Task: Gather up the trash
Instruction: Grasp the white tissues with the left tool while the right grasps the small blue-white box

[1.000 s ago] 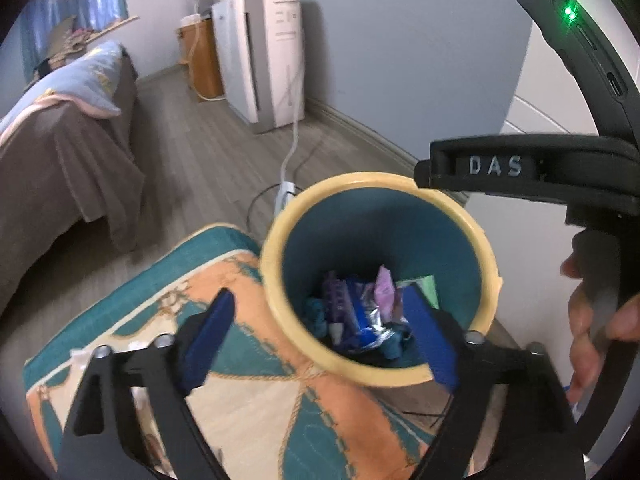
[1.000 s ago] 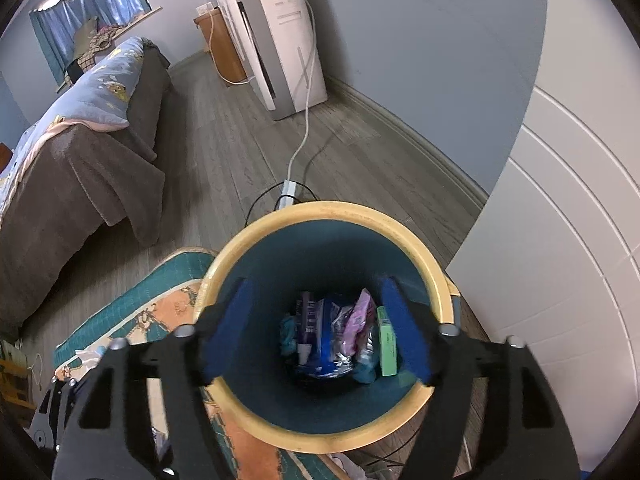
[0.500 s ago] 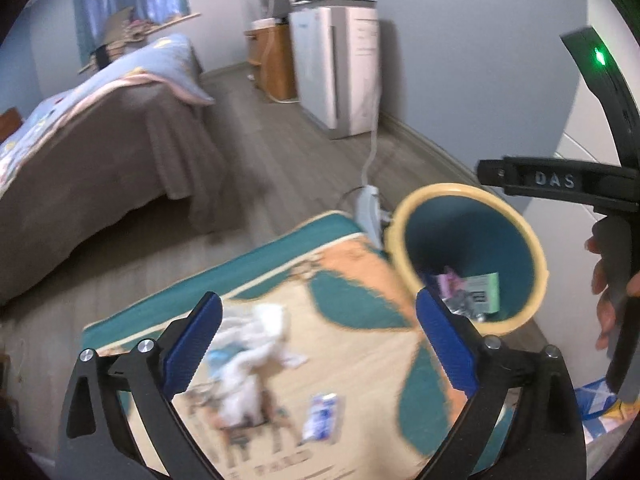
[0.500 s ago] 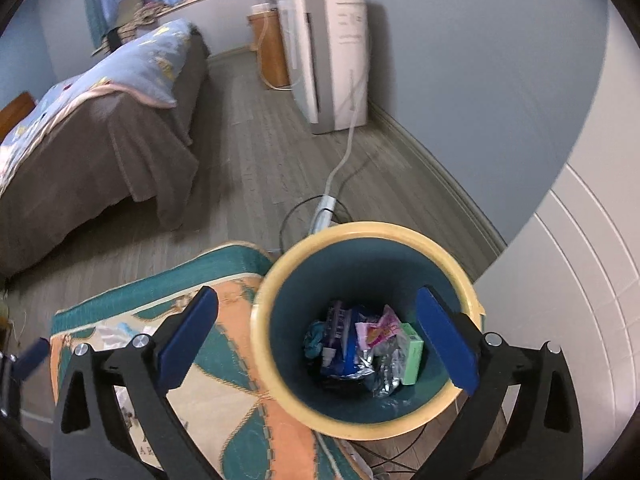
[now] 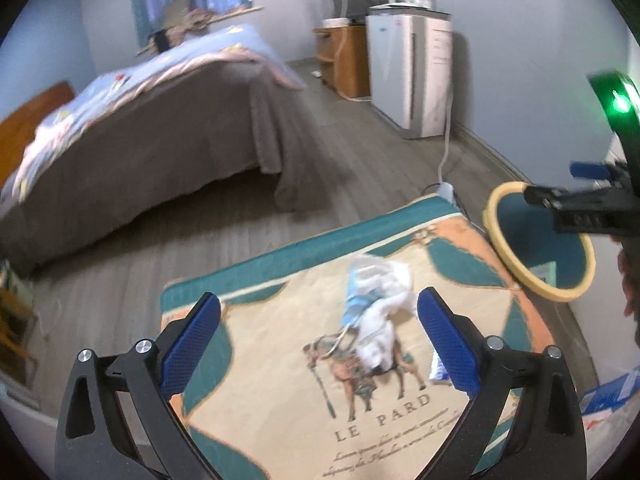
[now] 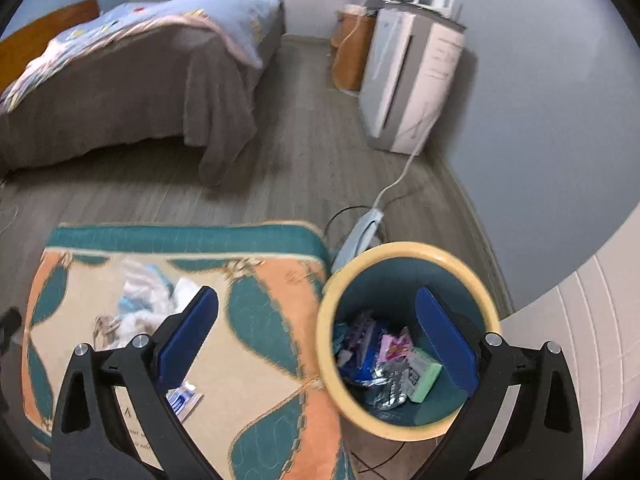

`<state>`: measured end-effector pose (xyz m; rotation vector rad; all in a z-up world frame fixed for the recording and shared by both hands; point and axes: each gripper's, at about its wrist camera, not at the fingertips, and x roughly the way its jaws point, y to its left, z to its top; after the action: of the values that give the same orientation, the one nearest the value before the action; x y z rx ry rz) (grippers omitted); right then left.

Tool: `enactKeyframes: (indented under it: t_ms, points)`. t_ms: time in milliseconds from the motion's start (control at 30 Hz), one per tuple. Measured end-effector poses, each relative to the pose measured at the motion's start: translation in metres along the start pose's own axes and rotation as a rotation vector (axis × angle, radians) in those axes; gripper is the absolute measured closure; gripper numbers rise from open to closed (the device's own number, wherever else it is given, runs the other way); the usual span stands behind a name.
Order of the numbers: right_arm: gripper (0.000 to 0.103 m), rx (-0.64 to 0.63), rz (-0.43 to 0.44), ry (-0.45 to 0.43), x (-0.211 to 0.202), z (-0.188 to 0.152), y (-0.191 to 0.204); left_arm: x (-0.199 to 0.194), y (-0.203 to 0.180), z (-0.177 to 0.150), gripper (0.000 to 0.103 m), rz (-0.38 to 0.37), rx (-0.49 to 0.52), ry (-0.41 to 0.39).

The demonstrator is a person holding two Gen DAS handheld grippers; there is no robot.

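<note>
Both grippers have swung away from the yellow-rimmed teal plastic bin [image 6: 408,320] toward the patterned teal-and-orange rug [image 5: 280,360], jaws now spread wide and empty.

Crumpled white tissue and plastic trash [image 5: 378,312] lies mid-rug, between the blue pads of the left gripper [image 5: 320,344]; a small blue-and-white wrapper [image 6: 182,398] lies nearby. Wrappers fill the bin, just beside the rug's corner, under the right gripper [image 6: 316,340]. A brown-skirted bed [image 5: 140,128] stands well apart.
</note>
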<state>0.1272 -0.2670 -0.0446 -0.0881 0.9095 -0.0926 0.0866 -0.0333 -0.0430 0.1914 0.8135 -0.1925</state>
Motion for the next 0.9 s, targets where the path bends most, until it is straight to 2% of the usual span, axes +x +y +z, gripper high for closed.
enactKeyframes:
  t_ms: [100, 200, 300, 433, 567, 667, 700, 800, 900]
  points:
    - [0.006, 0.040, 0.080, 0.051, 0.010, -0.009, 0.007, 0.005, 0.018, -0.005, 0.005, 0.009, -0.025, 0.017]
    - [0.006, 0.046, 0.081, 0.128, 0.022, -0.014, 0.018, 0.012, 0.030, -0.009, 0.005, 0.025, -0.027, 0.031]
    - [0.006, 0.053, 0.127, 0.183, 0.034, -0.019, 0.030, 0.018, 0.041, -0.011, 0.005, 0.017, -0.061, 0.041]
    - [0.006, 0.016, 0.119, 0.225, 0.043, -0.028, 0.052, 0.027, 0.048, -0.014, 0.005, 0.033, -0.055, 0.068]
    - [0.006, 0.008, 0.061, 0.292, 0.052, -0.048, 0.079, 0.031, 0.053, -0.014, 0.005, 0.024, -0.059, 0.077]
    - [0.007, 0.029, 0.089, 0.296, 0.056, -0.064, 0.099, 0.035, 0.059, -0.013, 0.005, 0.037, -0.074, 0.088]
    - [0.008, 0.027, 0.091, 0.306, 0.058, -0.068, 0.103, 0.036, 0.061, -0.012, 0.005, 0.039, -0.081, 0.092]
    - [0.019, 0.008, 0.084, 0.360, 0.071, -0.079, 0.110, 0.035, 0.066, -0.013, 0.005, 0.022, -0.101, 0.093]
    - [0.024, 0.068, 0.099, 0.399, 0.080, -0.084, 0.104, 0.036, 0.065, -0.015, 0.005, 0.015, -0.079, 0.098]
